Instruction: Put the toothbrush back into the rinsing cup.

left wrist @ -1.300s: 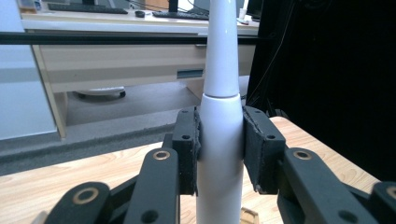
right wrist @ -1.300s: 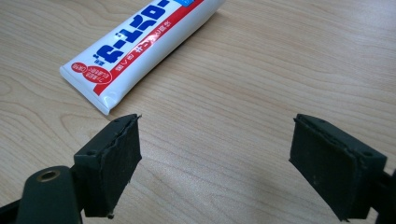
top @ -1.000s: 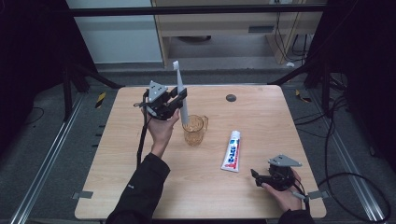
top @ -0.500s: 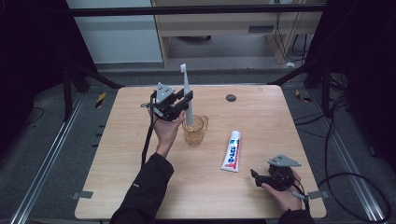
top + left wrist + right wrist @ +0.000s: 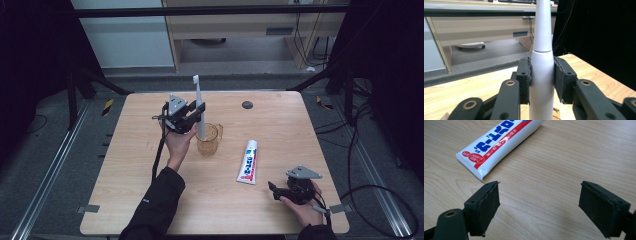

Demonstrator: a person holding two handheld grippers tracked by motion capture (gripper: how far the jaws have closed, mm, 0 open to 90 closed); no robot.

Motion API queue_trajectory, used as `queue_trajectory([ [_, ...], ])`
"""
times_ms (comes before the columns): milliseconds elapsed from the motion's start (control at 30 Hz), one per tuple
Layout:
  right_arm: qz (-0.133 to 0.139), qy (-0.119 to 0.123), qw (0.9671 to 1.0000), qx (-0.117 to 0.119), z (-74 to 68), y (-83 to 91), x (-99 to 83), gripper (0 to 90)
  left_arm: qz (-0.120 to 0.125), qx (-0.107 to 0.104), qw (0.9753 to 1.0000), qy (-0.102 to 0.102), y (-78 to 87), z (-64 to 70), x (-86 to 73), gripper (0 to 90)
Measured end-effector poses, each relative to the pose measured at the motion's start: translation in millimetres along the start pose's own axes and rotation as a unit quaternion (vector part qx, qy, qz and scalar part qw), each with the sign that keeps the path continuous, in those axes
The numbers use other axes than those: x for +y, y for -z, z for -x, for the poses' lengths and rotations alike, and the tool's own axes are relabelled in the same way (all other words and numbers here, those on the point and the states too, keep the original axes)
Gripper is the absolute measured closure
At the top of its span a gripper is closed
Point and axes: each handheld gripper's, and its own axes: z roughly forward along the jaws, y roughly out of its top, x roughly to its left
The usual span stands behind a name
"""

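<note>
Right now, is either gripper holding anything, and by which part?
The left gripper clamps the white electric toothbrush upright by its handle, just below the neck. The right gripper is open, holding nothing.

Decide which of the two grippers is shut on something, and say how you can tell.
The left gripper: its pads clamp the white toothbrush upright over the cup. The right gripper stands open, holding nothing, beside the toothpaste tube.

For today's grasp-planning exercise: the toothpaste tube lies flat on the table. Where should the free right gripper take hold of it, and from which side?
Probably from above, across the middle of the toothpaste tube: it lies flat, long and narrow, so the open right gripper can straddle its long sides. Its flat crimped end is thinner and likely harder to pinch.
</note>
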Motion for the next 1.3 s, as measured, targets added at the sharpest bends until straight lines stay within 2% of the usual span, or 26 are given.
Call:
queue_trajectory([
  [467,-0.001,0.002,1.0000,-0.001,-0.9,0.1,0.0,16.8,-0.014,-0.008,0.9999,-0.001,-2.6,0.4,-30.1,67.4],
  [667,-0.002,0.003,1.0000,-0.001,-0.7,-0.1,0.0,16.9,-0.021,-0.011,0.9996,-0.012,-4.3,2.8,-40.5,67.3],
  [800,-0.001,0.002,1.0000,-0.001,-0.5,0.0,-0.1,16.9,-0.025,-0.008,0.9995,-0.019,-4.4,4.4,-45.7,67.3],
  [1300,-0.003,0.004,1.0000,-0.001,-1.3,-0.4,0.0,17.0,-0.037,-0.010,0.9990,-0.025,-3.2,3.8,-59.8,67.3],
])
